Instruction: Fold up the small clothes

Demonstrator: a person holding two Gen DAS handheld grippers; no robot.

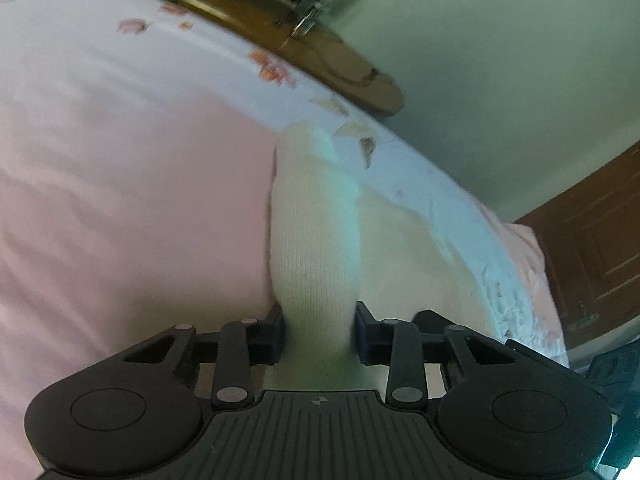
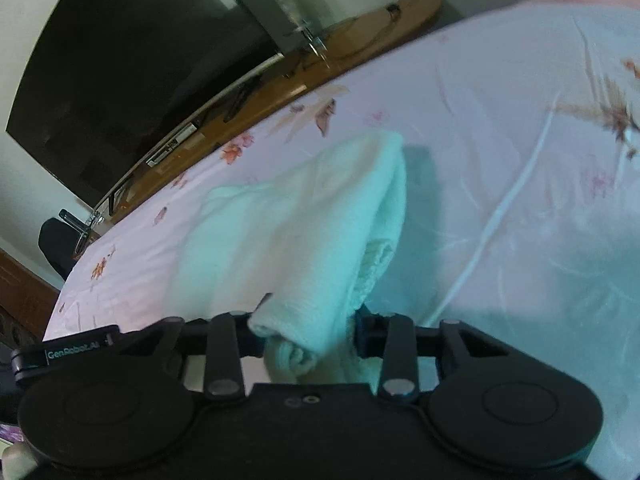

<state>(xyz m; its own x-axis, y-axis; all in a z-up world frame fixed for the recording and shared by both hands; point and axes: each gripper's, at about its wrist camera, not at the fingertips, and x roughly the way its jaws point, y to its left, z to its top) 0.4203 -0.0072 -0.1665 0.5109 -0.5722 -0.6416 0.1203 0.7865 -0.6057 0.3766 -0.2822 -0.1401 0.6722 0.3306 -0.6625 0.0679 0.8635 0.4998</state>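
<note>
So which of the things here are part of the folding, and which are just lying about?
Part of the job:
- white knitted garment
- left claw, shut on it
- right claw, shut on it
- floral bedsheet under it

Just lying about:
- television
- wooden shelf
- wooden door

A bed covered by a pale pink sheet printed with orange flowers is seen. Behind it, a large dark flat television is set on a long brown wooden cabinet against a plain pale wall.

Left fingertip of right hand-held gripper behind bunched white garment; blurred shelf clutter.
</note>
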